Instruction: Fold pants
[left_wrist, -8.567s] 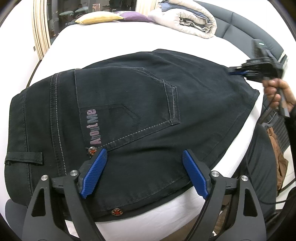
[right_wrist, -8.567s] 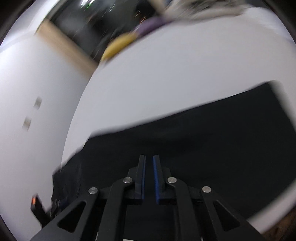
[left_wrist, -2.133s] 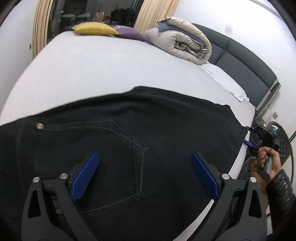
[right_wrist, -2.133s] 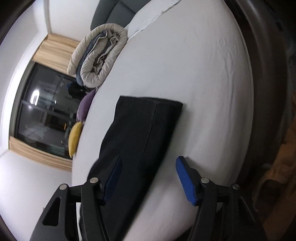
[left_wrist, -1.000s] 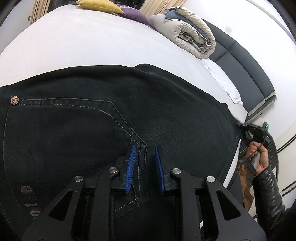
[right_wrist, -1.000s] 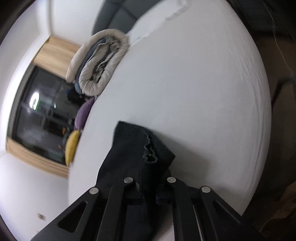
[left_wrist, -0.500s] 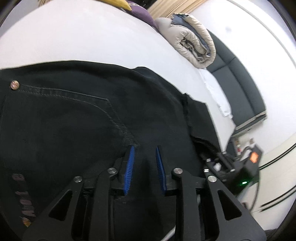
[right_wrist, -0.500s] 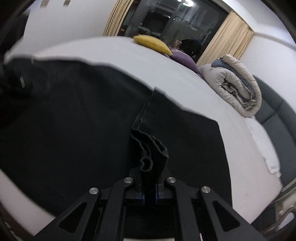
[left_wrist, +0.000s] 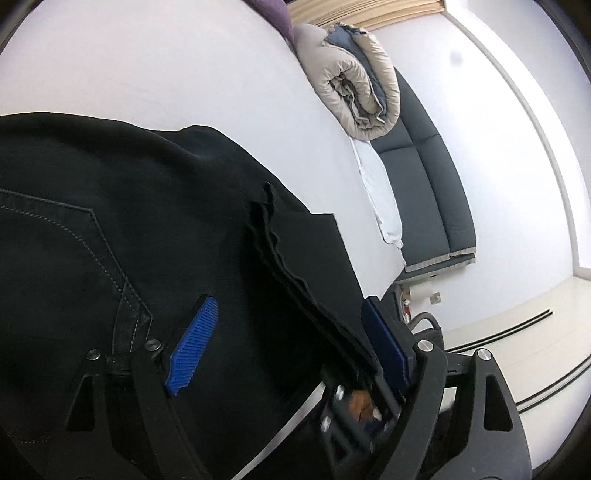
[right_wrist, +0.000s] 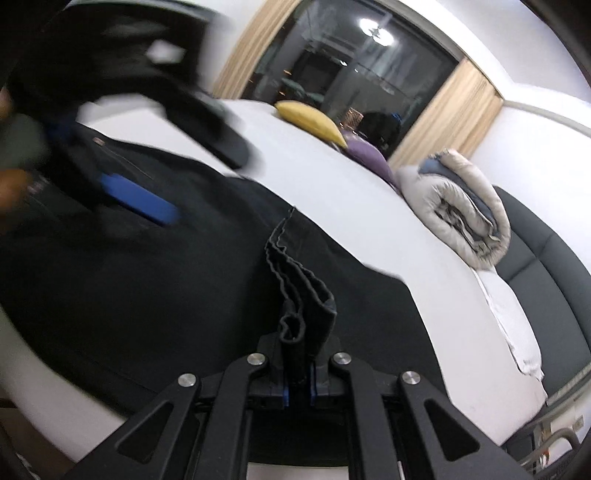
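Right wrist view: right gripper (right_wrist: 297, 384) is clamping the bunched hem of the black pants (right_wrist: 147, 280).
Left gripper (left_wrist: 288, 350) is hovering low in frame, its jaws opening over the pants lying on the white bed (left_wrist: 166, 66), nothing pinched; no writing is showing.

Right tongs (right_wrist: 297, 387) pinch pants (right_wrist: 147, 288) hem.

No legible txt, labels or nos. anywhere in either view.
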